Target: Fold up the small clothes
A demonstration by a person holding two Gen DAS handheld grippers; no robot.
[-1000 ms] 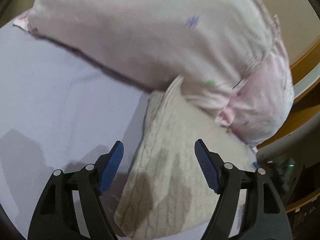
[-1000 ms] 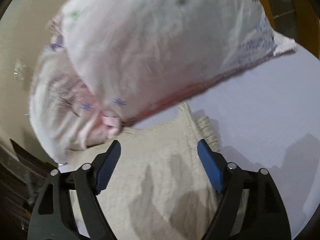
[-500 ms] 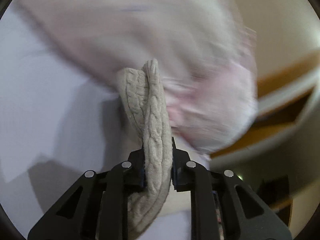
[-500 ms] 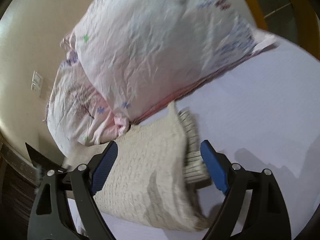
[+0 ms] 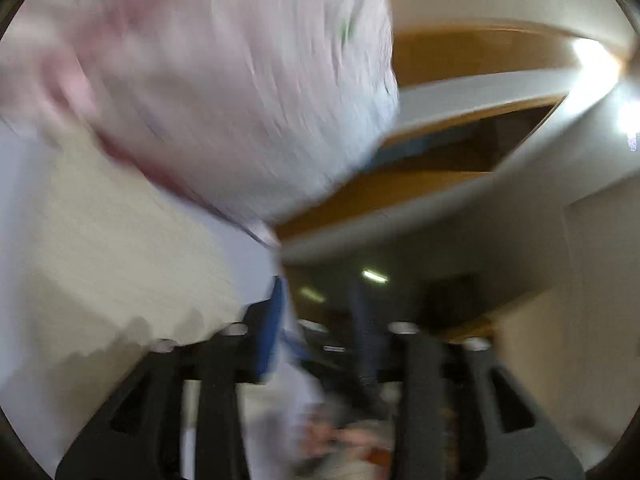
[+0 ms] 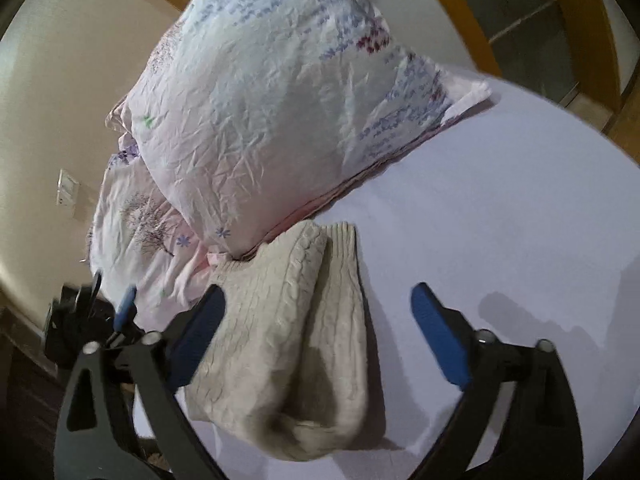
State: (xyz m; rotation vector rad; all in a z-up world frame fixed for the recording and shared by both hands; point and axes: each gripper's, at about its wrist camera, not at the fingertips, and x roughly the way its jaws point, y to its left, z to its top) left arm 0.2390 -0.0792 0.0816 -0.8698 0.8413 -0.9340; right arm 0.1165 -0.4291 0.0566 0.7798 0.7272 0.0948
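Observation:
A cream cable-knit garment lies folded in a thick bundle on the white sheet, its far end against the pillows. My right gripper hangs over it, open and empty, with the bundle between the blue pads. The left wrist view is badly blurred: the garment shows at the left, and my left gripper is off its right side with the jaws apart and nothing between them. The left gripper also shows at the far left of the right wrist view.
Two crumpled floral pillows lie stacked at the head of the bed. A wooden headboard and a beige wall with a switch plate stand behind. The bed edge and dark floor lie beyond the left gripper.
My left gripper let go of the knit garment, opened and swung away to the right. The garment now lies folded on the sheet. My right gripper stayed open above it.

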